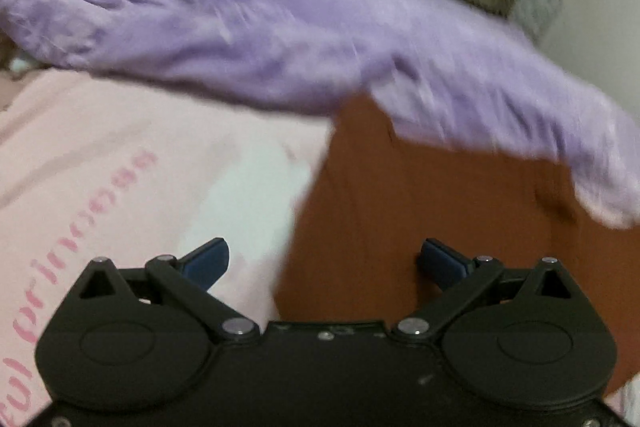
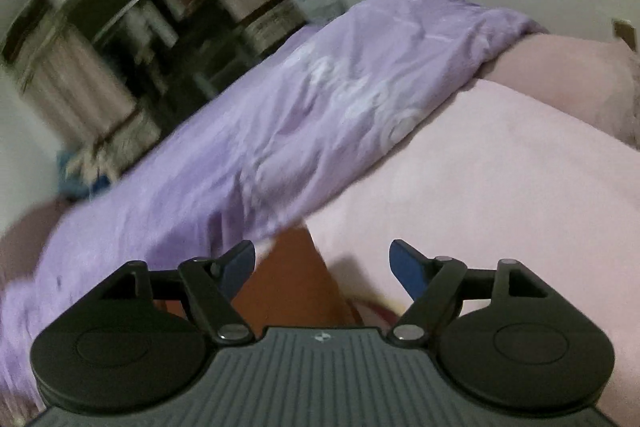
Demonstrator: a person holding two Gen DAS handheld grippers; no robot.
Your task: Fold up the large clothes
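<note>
Left gripper (image 1: 323, 259) wide open, empty; right gripper (image 2: 322, 267) same. Orange cloth (image 1: 420, 207) at 12 o'clock under purple cloth (image 1: 248, 27). Pinch corners evenly.

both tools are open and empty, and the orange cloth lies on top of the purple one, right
Not quite. The purple cloth lies over the orange cloth, covering its far edge, as the left wrist view shows. The rest holds: the left tool and the right tool are both open and empty.
</note>
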